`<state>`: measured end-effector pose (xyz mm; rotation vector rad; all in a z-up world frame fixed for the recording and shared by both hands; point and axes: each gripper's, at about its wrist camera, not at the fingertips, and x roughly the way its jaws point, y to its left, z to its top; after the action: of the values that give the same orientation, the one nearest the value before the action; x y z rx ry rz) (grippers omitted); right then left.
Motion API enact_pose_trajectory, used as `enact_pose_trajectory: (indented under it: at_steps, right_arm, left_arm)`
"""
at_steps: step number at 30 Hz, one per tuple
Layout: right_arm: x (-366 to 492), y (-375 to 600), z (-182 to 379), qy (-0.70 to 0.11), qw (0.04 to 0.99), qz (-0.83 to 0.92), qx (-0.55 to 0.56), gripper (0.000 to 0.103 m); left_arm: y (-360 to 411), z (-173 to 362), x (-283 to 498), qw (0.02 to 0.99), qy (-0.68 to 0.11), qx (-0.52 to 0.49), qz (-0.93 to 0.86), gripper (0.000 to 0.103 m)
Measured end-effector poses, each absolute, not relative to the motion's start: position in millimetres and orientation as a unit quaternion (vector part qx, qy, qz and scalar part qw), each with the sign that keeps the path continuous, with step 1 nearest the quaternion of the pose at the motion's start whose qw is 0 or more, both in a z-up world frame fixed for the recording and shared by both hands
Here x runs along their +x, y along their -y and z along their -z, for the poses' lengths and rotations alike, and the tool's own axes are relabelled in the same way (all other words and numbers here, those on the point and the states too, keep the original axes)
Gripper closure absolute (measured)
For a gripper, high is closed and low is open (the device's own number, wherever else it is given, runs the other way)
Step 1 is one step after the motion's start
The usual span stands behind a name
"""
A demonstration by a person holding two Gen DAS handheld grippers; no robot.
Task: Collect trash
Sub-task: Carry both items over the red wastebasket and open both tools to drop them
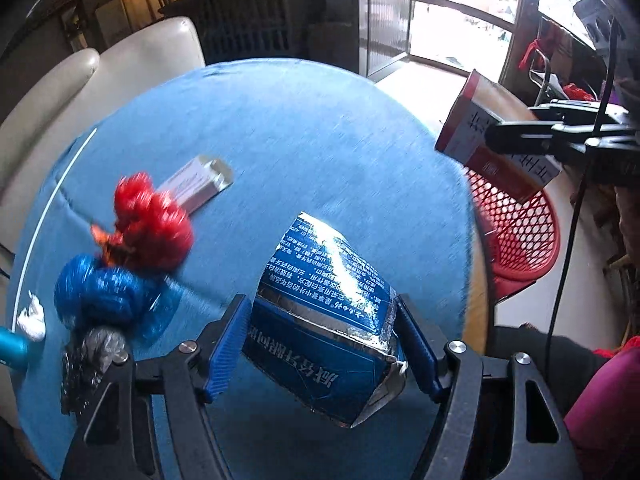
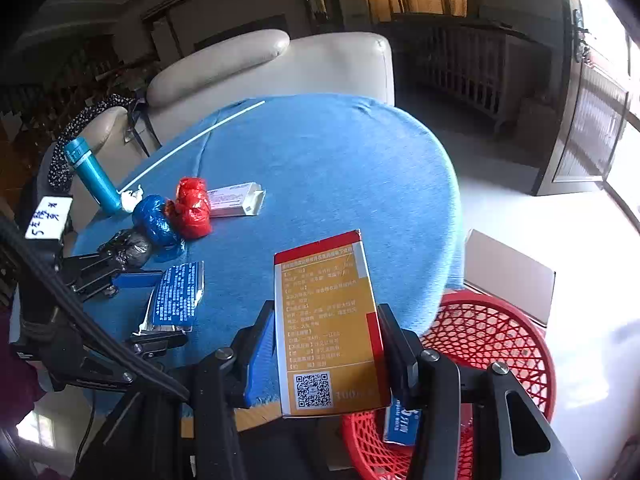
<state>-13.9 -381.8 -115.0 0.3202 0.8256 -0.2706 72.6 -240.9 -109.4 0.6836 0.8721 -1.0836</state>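
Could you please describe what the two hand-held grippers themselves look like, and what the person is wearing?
Both the left hand-held gripper and the right hand-held gripper have black angular frames with silver screws and ribbed blue finger pads. A black cable trails from the right one. A magenta sleeve shows.

Bright window [image 1: 460, 20] glare, motion blur, fisheye-warped edges

The red basket [image 2: 500, 344] is partly hidden by the tools, and its blue box [image 2: 400, 426] mostly so.
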Motion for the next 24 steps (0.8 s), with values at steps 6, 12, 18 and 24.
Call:
enact_pose_trajectory:
  at_steps: [6, 12, 18, 24]
  right_arm:
    - [-34, 395, 110, -0.386, 0.897, 0.148, 0.158, 0.052]
    - [-55, 414, 108, -0.375, 0.896, 0.169, 0.170, 0.052]
    - [-75, 434, 106, -0.363, 0.894, 0.190, 0.179, 0.052]
    - [-95, 460, 109, -0.355, 0.888, 0.193, 0.219, 0.050]
  left_arm:
    - [271, 101, 61, 0.708, -0.378, 0.307, 0.511, 0.029]
    - [298, 91, 36, 0.697, -0.369, 0.308, 0.532, 0.029]
    - [323, 93, 13, 0.682, -0.358, 0.318, 0.552, 0.029]
    - [352, 94, -2, 0.666, -0.361, 0.327, 0.566, 0.029]
